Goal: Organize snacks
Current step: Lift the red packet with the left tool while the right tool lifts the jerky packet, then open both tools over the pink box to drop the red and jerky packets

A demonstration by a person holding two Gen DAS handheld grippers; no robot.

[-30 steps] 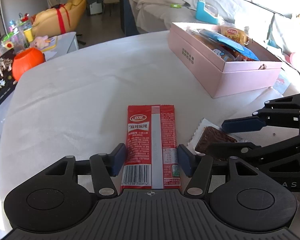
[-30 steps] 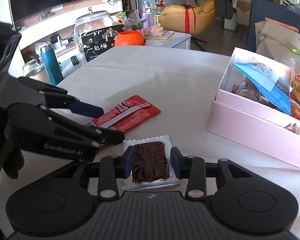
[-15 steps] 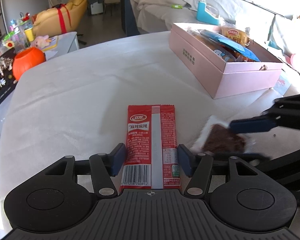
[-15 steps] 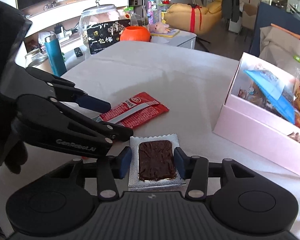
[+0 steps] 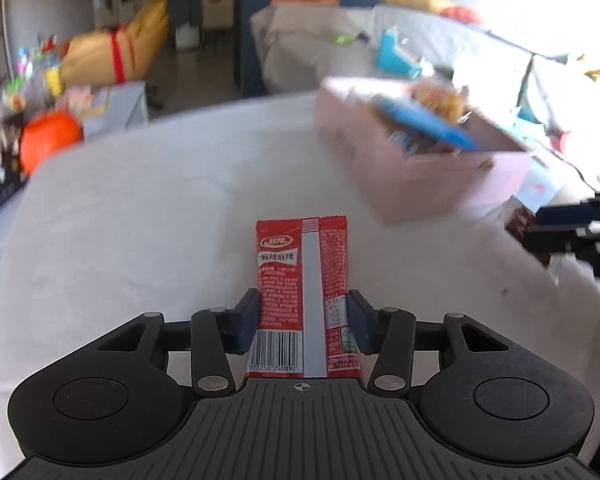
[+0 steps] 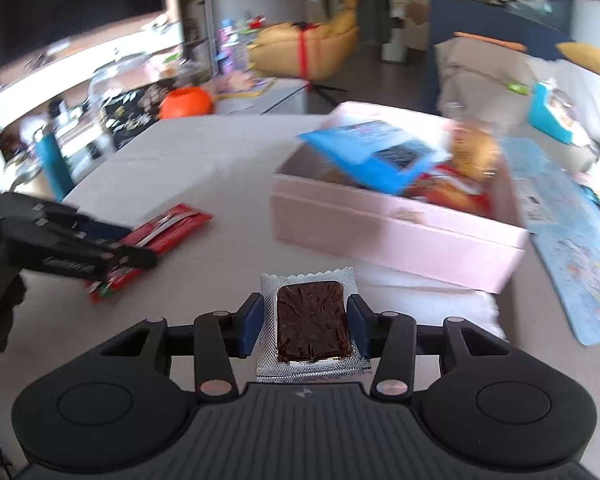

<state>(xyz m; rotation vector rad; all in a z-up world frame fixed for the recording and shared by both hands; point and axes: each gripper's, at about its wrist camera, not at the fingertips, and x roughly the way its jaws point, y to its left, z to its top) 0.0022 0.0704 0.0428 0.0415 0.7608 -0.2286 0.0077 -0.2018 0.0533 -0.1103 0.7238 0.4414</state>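
Open white surface ahead of left claw, bare out to the far edge. Pink box stands ahead-right, its near wall blocking low passage; top open, heaped with a blue packet and other snacks. Right claw has a clear strip of surface up to that wall. Blue printed sheet lies flat beside the box. Orange pumpkin and clutter sit past the far-left edge.
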